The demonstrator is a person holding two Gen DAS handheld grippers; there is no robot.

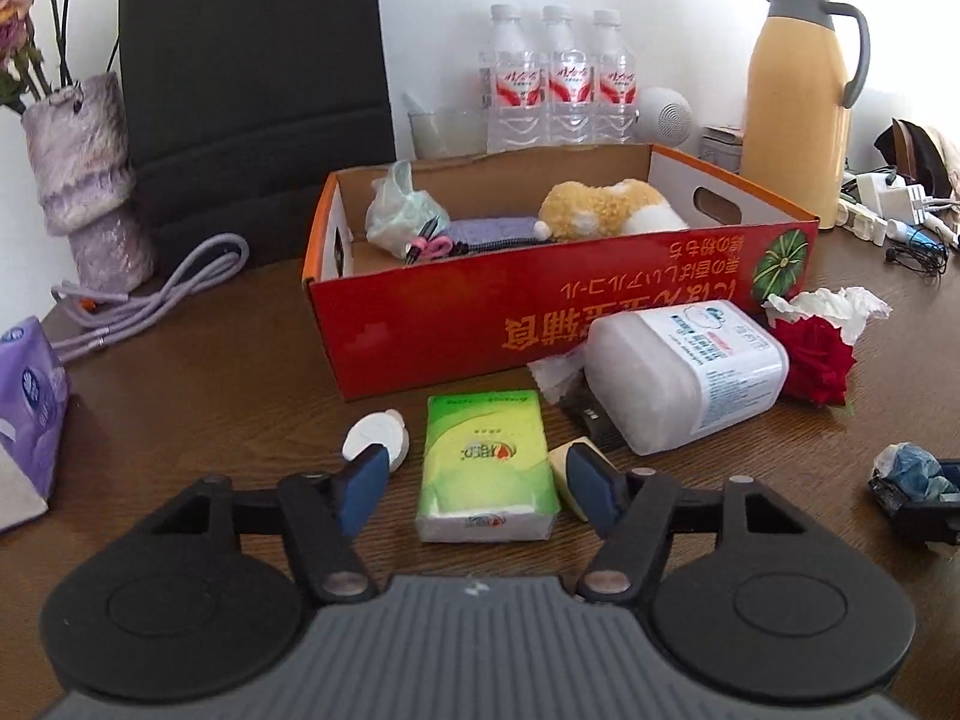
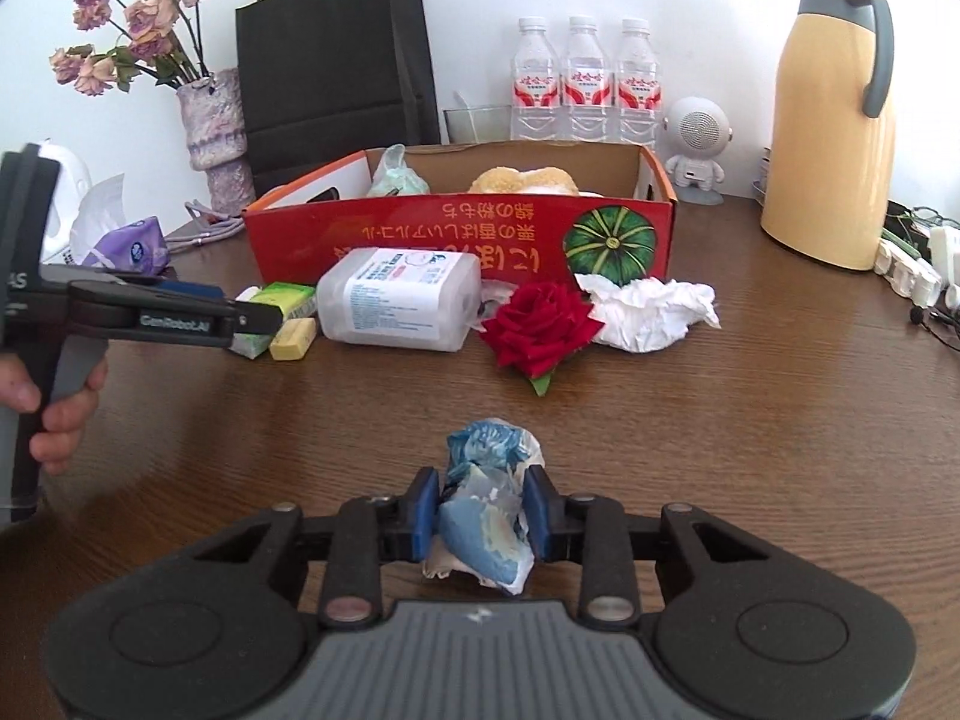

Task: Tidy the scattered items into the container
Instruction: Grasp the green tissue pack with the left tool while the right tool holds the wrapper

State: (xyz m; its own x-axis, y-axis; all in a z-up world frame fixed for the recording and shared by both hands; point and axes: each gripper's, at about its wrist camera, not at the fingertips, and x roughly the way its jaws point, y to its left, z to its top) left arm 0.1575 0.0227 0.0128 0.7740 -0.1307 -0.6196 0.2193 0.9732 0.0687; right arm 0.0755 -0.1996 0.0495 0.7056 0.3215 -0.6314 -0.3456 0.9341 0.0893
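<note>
Left fingers (image 1: 474, 489): apart, either side of green tissue pack (image 1: 487, 465), not pressing it.
Tissue pack: flat on worktop (image 1: 210, 372), before red box (image 1: 564, 294).
Box contents: plush toy (image 1: 606, 210), green bag (image 1: 399, 207).
Right fingers (image 2: 480, 516): clenched on blue-white crumpled bag (image 2: 489, 504).
Nearby on worktop: red rose (image 2: 537, 321), white jar (image 2: 399, 300) on its side, crumpled tissue (image 2: 654, 309).

"GenRobot.AI" is printed on the left gripper (image 2: 264, 318) arm (box lettering upside down, unreadable).
</note>
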